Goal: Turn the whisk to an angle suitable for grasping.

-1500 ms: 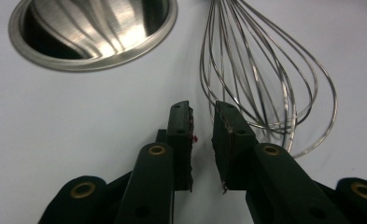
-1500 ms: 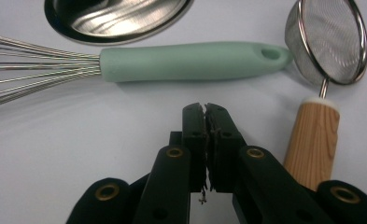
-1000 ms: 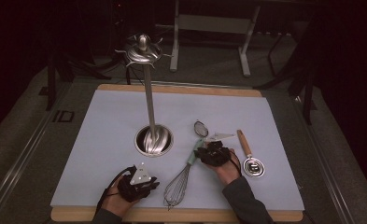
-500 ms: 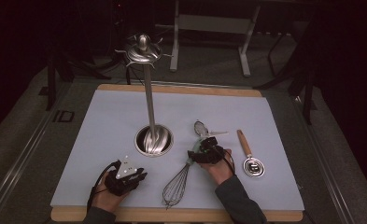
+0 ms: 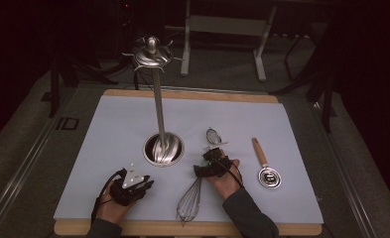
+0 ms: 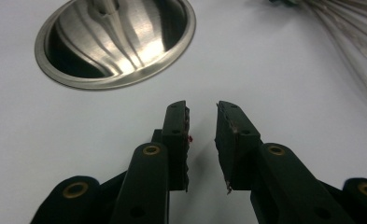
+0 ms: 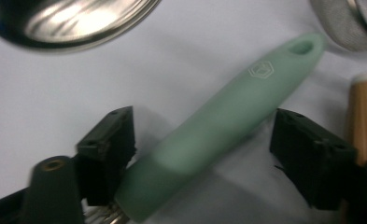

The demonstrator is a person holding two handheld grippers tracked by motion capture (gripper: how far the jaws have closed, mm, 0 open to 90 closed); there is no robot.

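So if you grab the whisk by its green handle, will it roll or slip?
The whisk may slip a little: its green handle looks smooth and round, lying between the right gripper's open fingers. Rolling seems unlikely; the wide wire end should stop it. It probably feels light, being mostly thin wires.

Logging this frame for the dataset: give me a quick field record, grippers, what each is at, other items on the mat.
right gripper: open, jaws have just opened wide, straddling the whisk handle, pads not pressing it
whisk: lies flat on the mat, green handle between the right jaws, wire end toward the person
left gripper: open, jaws have just opened a little, nothing between them, over bare mat
utensil stand: upright, round steel base ahead of the left gripper
strainer: beyond the right hand
wooden-handled scoop: right of the right hand
mat: white
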